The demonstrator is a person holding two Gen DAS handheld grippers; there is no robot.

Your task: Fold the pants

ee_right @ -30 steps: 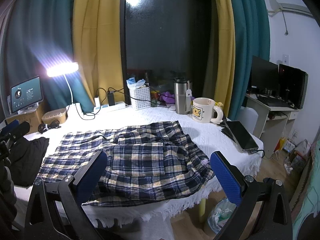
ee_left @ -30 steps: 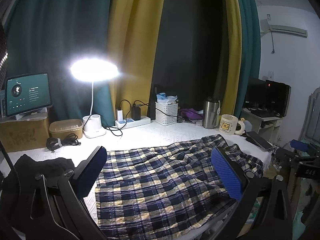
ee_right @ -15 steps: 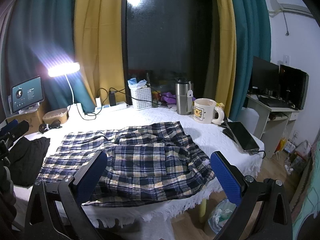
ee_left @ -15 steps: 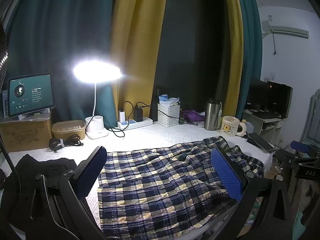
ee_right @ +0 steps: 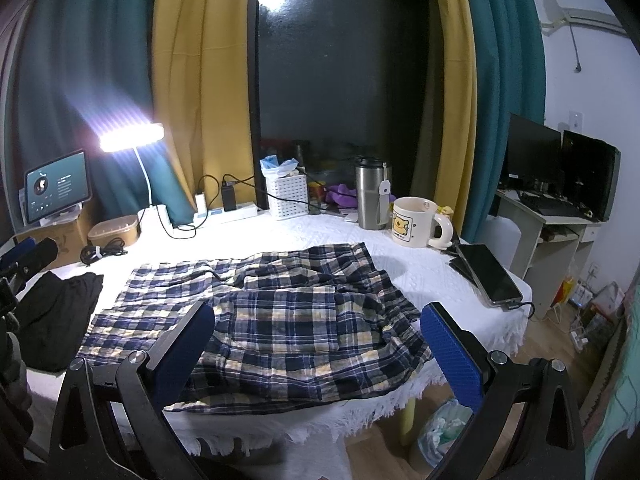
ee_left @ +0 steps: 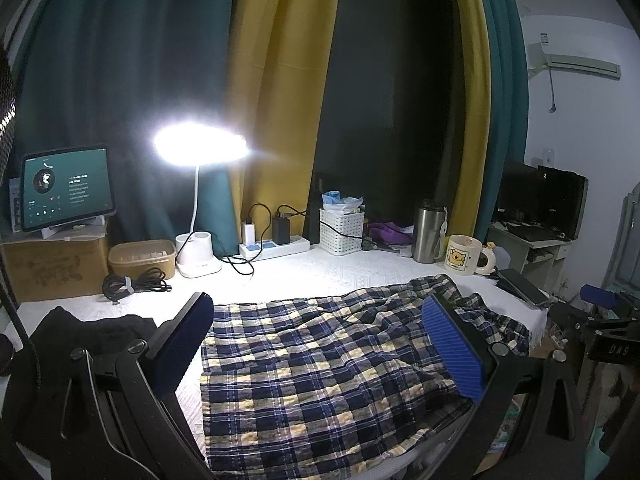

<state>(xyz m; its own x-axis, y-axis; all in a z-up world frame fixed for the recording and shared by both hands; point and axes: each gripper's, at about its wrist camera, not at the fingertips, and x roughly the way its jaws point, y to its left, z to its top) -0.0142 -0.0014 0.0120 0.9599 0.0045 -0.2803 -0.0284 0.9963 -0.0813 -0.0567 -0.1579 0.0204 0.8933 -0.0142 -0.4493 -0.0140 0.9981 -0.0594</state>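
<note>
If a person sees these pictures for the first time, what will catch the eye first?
First the glaring desk lamp at the back left of the table, in front of the teal curtain. Next the plaid pants, spread rumpled over the white tablecloth in the middle. The left gripper and right gripper both hover open above them.

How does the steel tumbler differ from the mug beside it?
The steel tumbler is tall, narrow, metallic and lidded; the mug is shorter, wider, cream and open-topped. The mug has a handle and a cartoon bear print; the tumbler has a hanging tag instead. Both stand upright on the white tablecloth.
</note>
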